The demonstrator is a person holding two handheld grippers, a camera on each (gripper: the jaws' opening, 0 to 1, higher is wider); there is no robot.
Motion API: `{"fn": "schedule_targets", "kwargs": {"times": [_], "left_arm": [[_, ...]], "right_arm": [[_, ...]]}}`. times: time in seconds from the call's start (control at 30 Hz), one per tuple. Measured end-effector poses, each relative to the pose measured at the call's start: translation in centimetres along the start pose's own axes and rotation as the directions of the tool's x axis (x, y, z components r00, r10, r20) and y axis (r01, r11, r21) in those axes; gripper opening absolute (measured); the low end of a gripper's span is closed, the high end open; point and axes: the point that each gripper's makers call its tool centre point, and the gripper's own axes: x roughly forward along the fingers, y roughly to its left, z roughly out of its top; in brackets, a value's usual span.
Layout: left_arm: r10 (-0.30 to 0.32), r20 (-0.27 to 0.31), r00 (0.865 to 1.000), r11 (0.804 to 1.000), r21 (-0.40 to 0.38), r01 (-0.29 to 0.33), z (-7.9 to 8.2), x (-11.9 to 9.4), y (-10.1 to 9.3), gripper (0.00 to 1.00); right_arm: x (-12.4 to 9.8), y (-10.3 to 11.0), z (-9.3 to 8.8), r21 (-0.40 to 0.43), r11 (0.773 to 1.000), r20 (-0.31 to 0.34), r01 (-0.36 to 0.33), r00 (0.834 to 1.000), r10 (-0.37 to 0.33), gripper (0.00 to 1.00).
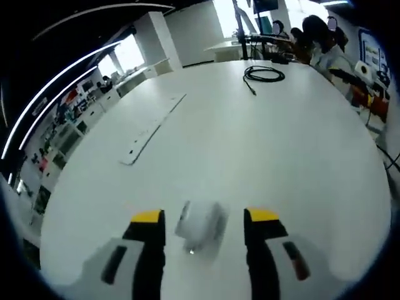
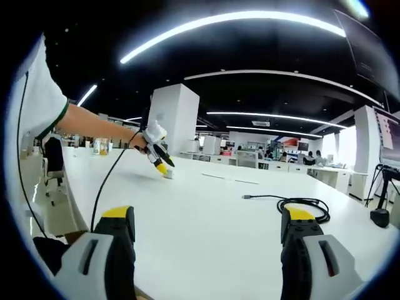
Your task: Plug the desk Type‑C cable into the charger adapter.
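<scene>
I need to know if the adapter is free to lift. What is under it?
The white charger adapter lies on the bare white table, between the left gripper's open jaws. The picture is blurred there; nothing shows beneath it, though its underside is hidden.

An open-plan office or lab: long ceiling light strips [image 2: 231, 22] run overhead, a white pillar [image 2: 178, 115] stands at eleven o'clock, rows of desks [image 2: 325, 175] with seated people recede at two o'clock, and the broad white table [image 1: 250, 144] fills the foreground.
</scene>
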Motion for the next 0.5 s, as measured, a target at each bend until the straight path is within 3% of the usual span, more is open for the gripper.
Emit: {"fn": "schedule_targets", "kwargs": {"times": [0.3,0.5], "left_arm": [[-0.052,-0.053,0.997,0.998,0.038,0.054,-0.17,0.04,-0.03,0.34],[-0.072,-0.073,0.995,0.997,0.036,0.075,-0.37,0.15,0.21,0.32]], "right_arm": [[0.51,-0.08,0.0,-0.004,1.0,-0.003,-0.004,1.0,0.004,0.99],[0.65,-0.39,0.28,-0.004,1.0,0.004,0.002,1.0,-0.002,0.99]]}}
